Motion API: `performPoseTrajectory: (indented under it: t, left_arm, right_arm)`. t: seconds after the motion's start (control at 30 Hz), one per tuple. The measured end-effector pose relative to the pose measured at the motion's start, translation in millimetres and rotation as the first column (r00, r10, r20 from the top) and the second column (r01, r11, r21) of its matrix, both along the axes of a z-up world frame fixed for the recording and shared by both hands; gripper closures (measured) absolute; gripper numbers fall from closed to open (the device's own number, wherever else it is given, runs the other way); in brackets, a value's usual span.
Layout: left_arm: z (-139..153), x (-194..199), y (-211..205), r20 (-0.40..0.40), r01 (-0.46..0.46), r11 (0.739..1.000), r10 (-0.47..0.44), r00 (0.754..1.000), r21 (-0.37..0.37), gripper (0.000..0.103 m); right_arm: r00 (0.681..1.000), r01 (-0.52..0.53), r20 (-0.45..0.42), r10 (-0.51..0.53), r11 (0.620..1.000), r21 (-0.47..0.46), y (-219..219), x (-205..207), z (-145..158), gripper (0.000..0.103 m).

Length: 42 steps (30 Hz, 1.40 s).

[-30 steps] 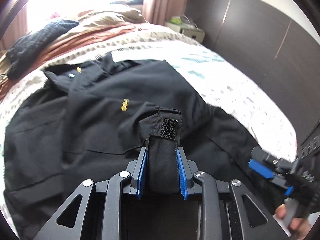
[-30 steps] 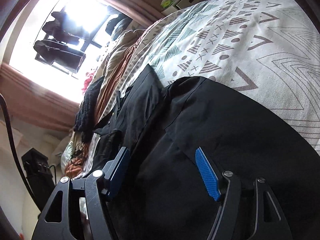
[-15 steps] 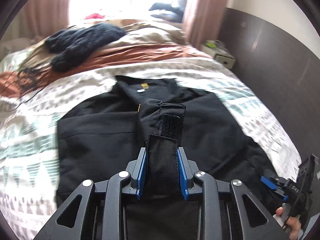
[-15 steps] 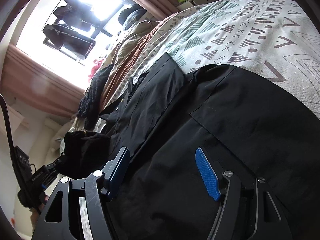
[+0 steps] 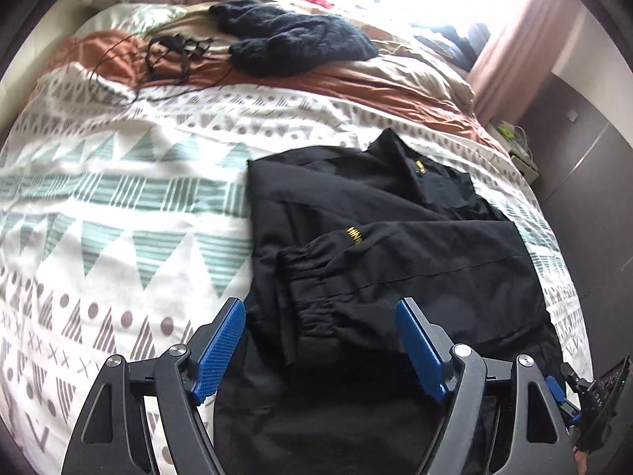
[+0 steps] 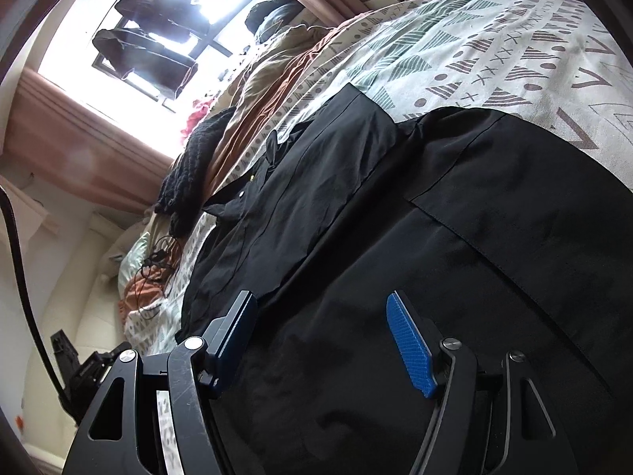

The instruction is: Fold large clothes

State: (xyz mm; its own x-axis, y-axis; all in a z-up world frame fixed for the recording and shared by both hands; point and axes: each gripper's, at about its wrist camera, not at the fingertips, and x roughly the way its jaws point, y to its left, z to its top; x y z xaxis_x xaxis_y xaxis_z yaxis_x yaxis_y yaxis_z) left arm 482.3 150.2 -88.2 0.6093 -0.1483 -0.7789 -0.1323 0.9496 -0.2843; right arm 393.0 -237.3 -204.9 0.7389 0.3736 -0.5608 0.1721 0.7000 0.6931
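A large black jacket (image 5: 415, 245) with small yellow lettering lies on the patterned bed cover. One sleeve with a gathered cuff (image 5: 312, 273) is folded across its body. My left gripper (image 5: 320, 344) is open and empty, hovering just above the jacket's near edge, with the cuff beyond its fingertips. My right gripper (image 6: 320, 340) is open and empty, low over the jacket (image 6: 395, 237) at its other side. The right gripper's tip also shows at the lower right of the left wrist view (image 5: 585, 399).
A white bed cover with green and grey shapes (image 5: 118, 206) spreads left of the jacket. A dark knitted garment (image 5: 292, 43) and black cords (image 5: 174, 51) lie near the pillows. A nightstand (image 5: 522, 154) and dark wall panels stand at the right.
My left gripper has opened and let go of the sleeve cuff, which now lies folded on the jacket. Its view has swung left. The right gripper has stayed open in place.
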Motion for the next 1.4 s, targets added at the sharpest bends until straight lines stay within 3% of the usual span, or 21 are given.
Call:
performPoseTrajectory:
  t: [0.1, 0.17, 0.23, 0.37, 0.47, 0.67, 0.73, 0.8, 0.97, 1.07, 1.1, 1.13, 1.2, 1.3, 1.4]
  left_arm:
    - [-19.5, -2.7, 1.3, -0.036, 0.006, 0.999, -0.007, 0.999, -0.033, 0.024]
    - [-33.7, -2.2, -2.9, -0.067, 0.025, 0.999, -0.027, 0.997, -0.037, 0.037]
    - [-50.7, 2.7, -9.2, -0.126, 0.048, 0.999, -0.051, 0.991, -0.026, 0.069]
    - [-77.6, 14.8, -11.7, -0.216, 0.041, 0.999, -0.046, 0.975, -0.024, 0.080]
    - [-79.1, 18.8, -9.4, -0.194, 0.035, 0.999, -0.037, 0.980, -0.015, 0.093]
    - [-69.5, 31.7, 0.5, -0.169, 0.008, 1.000, -0.007, 0.986, 0.006, 0.098]
    - [-67.2, 30.9, 3.4, -0.170, -0.001, 1.000, -0.002, 0.985, -0.019, 0.098]
    - [-62.8, 26.3, 6.2, -0.167, -0.002, 0.998, -0.009, 0.986, -0.061, 0.098]
    - [-41.1, -1.0, 6.7, -0.130, -0.018, 0.998, 0.010, 0.991, -0.061, 0.097]
    - [-23.8, -25.0, 5.8, -0.097, -0.021, 0.996, 0.013, 0.995, -0.083, 0.091]
    - [-18.7, -33.2, 4.2, -0.090, -0.018, 0.997, 0.011, 0.996, -0.076, 0.075]
    - [-12.9, -42.8, 1.8, -0.084, -0.006, 0.998, 0.001, 0.996, -0.059, 0.043]
    - [-0.3, -61.5, -4.1, -0.051, 0.029, 0.999, -0.031, 0.998, -0.036, 0.008]
    - [18.9, -92.0, -7.9, 0.000, 0.060, 0.998, -0.060, 0.998, -0.003, 0.006]
    - [30.9, -119.1, -9.5, 0.021, 0.097, 0.995, -0.096, 0.995, -0.024, 0.006]
  right_arm:
    - [1.000, -0.004, -0.003, 0.004, 1.000, -0.001, -2.0, -0.9, -1.2, 0.034]
    - [1.000, -0.002, -0.007, 0.002, 1.000, -0.002, -2.5, -1.1, -1.9, 0.034]
    - [1.000, 0.001, -0.012, -0.001, 1.000, -0.001, -3.0, -0.4, -2.7, 0.034]
    - [1.000, 0.001, -0.018, -0.001, 1.000, -0.003, -3.2, 1.6, -4.1, 0.034]
    - [1.000, -0.002, -0.024, 0.001, 1.000, -0.003, -2.8, 3.3, -5.4, 0.034]
    - [1.000, -0.006, -0.031, 0.006, 1.000, 0.000, 0.6, 5.5, -7.7, 0.034]
    - [1.000, 0.007, -0.026, -0.007, 1.000, -0.005, 0.4, 4.3, -6.5, 0.034]
    - [0.999, 0.031, -0.013, -0.031, 0.999, -0.021, -0.5, 0.3, -2.2, 0.034]
    - [0.998, 0.066, 0.005, -0.065, 0.996, -0.059, -1.9, -7.4, 7.2, 0.033]
    - [0.998, 0.059, -0.012, -0.060, 0.997, -0.048, -1.1, -9.0, 6.6, 0.033]
    - [0.998, 0.061, -0.018, -0.062, 0.997, -0.051, -0.6, -9.4, 7.2, 0.031]
    - [0.998, 0.062, -0.021, -0.063, 0.997, -0.055, -0.3, -10.3, 7.9, 0.028]
    - [0.998, 0.070, -0.009, -0.070, 0.996, -0.049, -0.2, -16.2, 12.4, 0.020]
    - [0.996, 0.083, 0.022, -0.082, 0.995, -0.048, 1.4, -31.7, 22.3, 0.015]
    - [0.995, 0.081, 0.054, -0.078, 0.995, -0.053, 5.1, -46.7, 34.4, 0.015]
